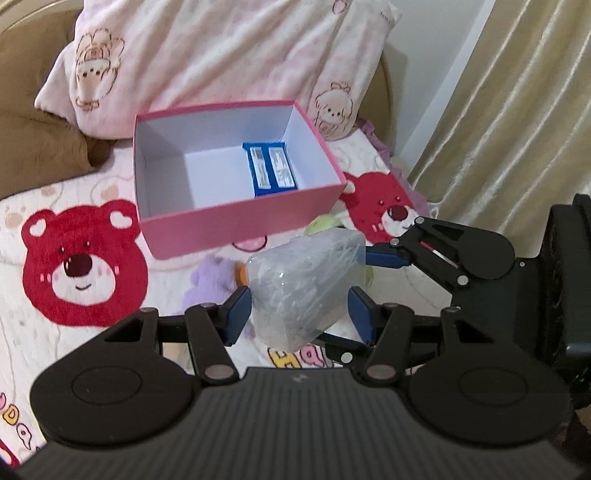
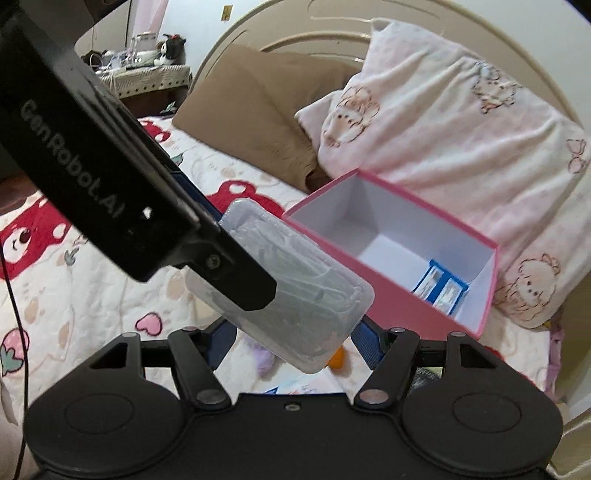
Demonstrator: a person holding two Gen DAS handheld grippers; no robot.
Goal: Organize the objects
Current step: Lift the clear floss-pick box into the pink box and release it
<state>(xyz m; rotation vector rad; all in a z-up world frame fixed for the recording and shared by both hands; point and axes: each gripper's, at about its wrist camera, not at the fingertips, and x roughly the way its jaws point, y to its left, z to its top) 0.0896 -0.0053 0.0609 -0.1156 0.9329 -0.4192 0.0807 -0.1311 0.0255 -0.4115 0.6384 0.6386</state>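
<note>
We are holding the clear plastic case above the bedspread, just in front of the pink box, where a blue packet is lying on the floor at the right end. Our left gripper is clamping the case's sides; our right gripper is straddling its other end, pads seemingly touching.

A white bedspread printed with red bear faces covers the bed. A pink pillow with cartoon prints leans on the beige headboard, touching a brown pillow. Cream curtains hang beside the bed, and a cluttered side table stands beyond it.
</note>
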